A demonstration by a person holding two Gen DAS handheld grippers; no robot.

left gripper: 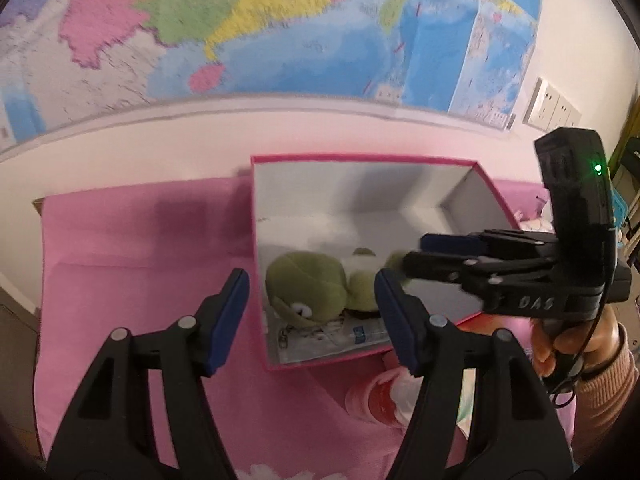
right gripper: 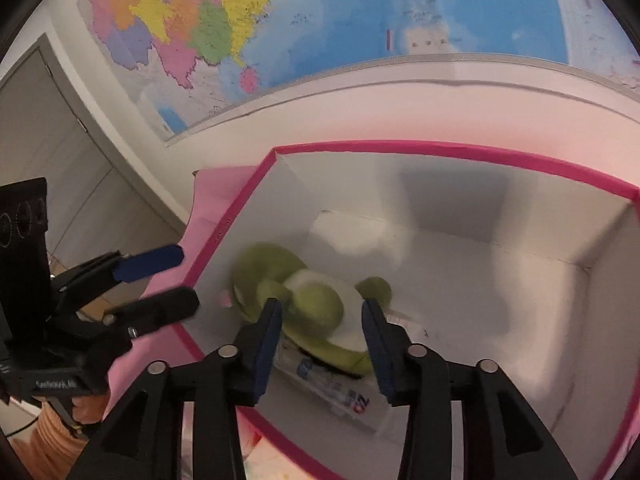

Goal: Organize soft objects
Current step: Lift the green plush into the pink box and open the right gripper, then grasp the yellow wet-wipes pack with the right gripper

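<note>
Worktop covered by a pink cloth (left gripper: pixel 140 264), set against the wall. Open pink-rimmed box (left gripper: pixel 360 159) with white inside walls stood on the cloth toward the back. A pink-and-red soft item (left gripper: pixel 374 396) lay on the cloth just beside the box's near edge; kind unclear. White floral print (left gripper: pixel 272 472) showed at the cloth's near edge.

Wall map (left gripper: pixel 240 28), sockets (left gripper: pixel 550 106), perhaps grey door (right gripper: pixel 60 152)
</note>
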